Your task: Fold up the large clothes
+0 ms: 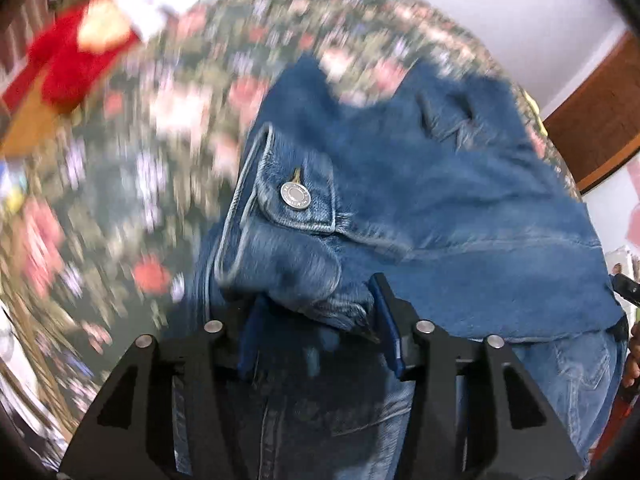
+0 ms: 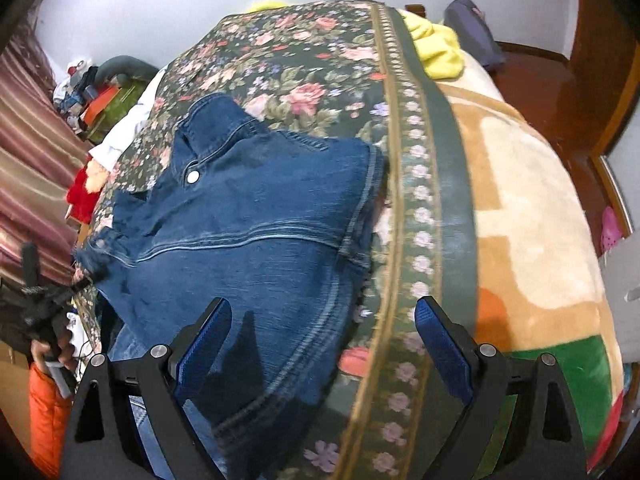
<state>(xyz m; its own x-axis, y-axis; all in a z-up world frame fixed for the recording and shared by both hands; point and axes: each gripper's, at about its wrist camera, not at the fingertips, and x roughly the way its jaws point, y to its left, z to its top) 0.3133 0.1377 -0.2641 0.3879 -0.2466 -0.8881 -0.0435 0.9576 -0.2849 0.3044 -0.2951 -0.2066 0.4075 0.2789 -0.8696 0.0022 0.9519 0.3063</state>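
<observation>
Left claw (image 1: 316,320) grips a buttoned cuff (image 1: 292,216) of the denim jacket (image 2: 248,232). Right claw (image 2: 322,334) stands wide open, empty, above the jacket's hem. The jacket lies spread on the floral bedspread (image 2: 304,68) covering the bed.

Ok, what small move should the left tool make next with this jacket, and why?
Probably close firmly on the bunched denim: the left tool has a jacket fold between its pads, while the right tool hangs open over the hem, holding nothing.
</observation>
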